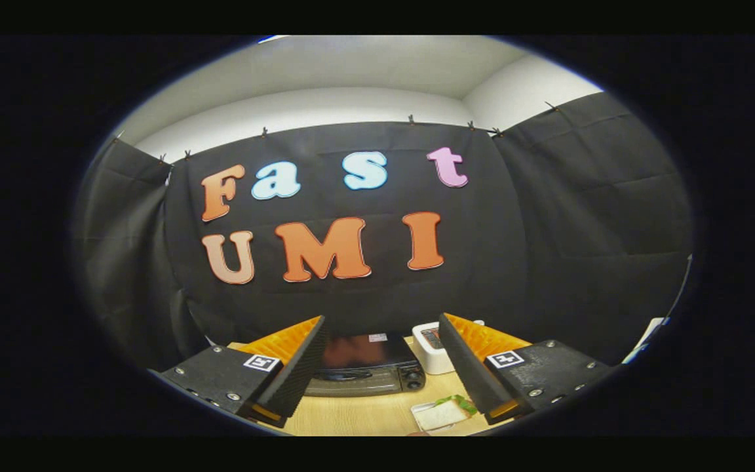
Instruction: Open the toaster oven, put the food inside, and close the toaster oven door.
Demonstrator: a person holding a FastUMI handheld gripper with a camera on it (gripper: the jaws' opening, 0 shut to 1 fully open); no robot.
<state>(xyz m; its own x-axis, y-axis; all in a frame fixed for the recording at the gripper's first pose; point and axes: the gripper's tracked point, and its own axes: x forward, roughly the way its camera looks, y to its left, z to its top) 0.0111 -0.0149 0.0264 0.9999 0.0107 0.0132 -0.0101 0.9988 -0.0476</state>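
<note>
On the worktop [364, 416] ahead of my claw [381, 354], fingers wide and empty: toaster oven [364, 370], door shut; food tray [442, 414]; white box [431, 354] beyond.

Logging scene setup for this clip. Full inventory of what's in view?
toaster oven: one, black, on the table beyond the fingers, seen in the gap between them, door closed
small appliance: one, white, beside the toaster oven, partly behind one finger
food tray: one, white with something green on it, on the table just ahead of the fingers, in front of the oven
table: one, light wood
fingers: two, spread wide, holding nothing; gripper open
</note>
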